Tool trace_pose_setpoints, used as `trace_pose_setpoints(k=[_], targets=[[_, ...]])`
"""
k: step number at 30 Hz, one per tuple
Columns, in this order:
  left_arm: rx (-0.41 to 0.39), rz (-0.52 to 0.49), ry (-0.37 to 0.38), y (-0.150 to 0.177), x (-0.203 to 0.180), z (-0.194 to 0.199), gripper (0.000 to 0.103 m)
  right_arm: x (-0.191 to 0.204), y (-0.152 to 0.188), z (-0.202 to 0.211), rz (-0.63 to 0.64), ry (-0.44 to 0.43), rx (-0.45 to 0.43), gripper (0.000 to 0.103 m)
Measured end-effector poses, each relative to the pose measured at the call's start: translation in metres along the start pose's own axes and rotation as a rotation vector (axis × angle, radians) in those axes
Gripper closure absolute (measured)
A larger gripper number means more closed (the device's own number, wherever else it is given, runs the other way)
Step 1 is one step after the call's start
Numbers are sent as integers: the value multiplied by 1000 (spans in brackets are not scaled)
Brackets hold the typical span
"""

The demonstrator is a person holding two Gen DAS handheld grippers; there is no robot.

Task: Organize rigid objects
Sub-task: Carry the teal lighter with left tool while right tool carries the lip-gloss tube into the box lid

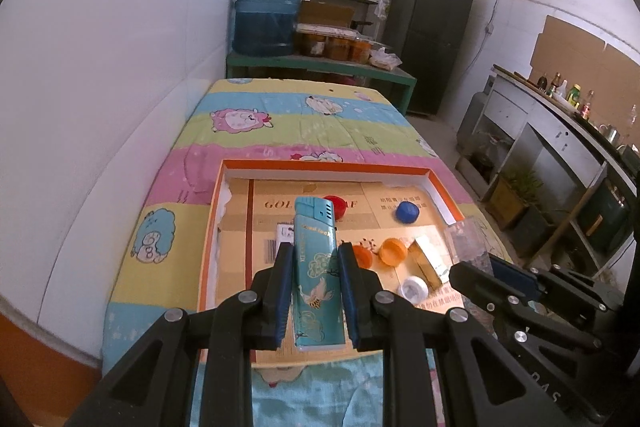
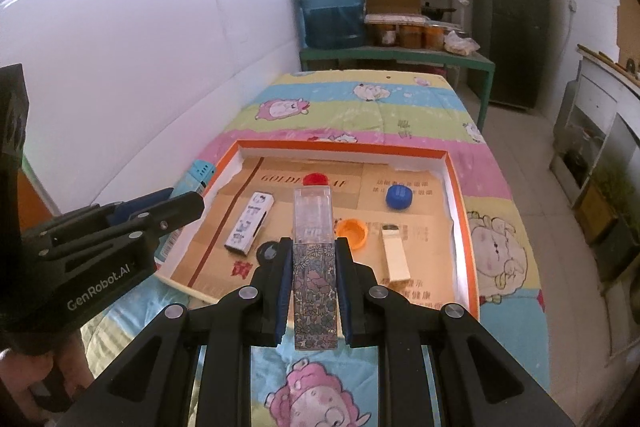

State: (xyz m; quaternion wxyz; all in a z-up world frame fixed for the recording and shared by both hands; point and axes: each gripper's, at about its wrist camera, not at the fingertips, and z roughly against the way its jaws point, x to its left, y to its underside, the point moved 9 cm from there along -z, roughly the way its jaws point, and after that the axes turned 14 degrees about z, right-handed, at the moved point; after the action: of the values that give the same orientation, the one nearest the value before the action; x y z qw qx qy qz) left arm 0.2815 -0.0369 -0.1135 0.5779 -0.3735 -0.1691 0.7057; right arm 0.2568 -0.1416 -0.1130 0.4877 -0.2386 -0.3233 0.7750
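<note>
Bottle caps (image 2: pixel 399 195) and small boxes (image 2: pixel 249 222) lie in the tray (image 2: pixel 460 195).

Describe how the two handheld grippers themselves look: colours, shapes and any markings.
Both are matte black plastic with angular linkage arms, triangular cut-outs and round silver pivot bolts. The left gripper and right gripper each have two flat fingers lined with ribbed blue pads. White "GenRobot.AI" lettering marks the left gripper's side. No cables or sleeves show.

Teal lighter (image 1: pixel 315 267) – gold cloud print, floral-patterned clear case (image 2: pixel 313 259), orange-rimmed tray (image 2: pixel 460 187), pastel cartoon-striped cloth (image 1: pixel 280 123)
</note>
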Motion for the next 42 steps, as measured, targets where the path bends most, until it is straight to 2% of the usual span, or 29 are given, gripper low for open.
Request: trace_pose_setpoints(k=[15, 30, 42], targets=[[17, 2, -26, -27, 1, -41, 80, -30, -23, -32, -3, -8, 8, 83], [55, 0, -78, -38, 23, -74, 80, -35, -39, -78, -8, -59, 51, 83], [88, 13, -101, -46, 40, -100, 80, -40, -53, -115, 10, -59, 96, 83]])
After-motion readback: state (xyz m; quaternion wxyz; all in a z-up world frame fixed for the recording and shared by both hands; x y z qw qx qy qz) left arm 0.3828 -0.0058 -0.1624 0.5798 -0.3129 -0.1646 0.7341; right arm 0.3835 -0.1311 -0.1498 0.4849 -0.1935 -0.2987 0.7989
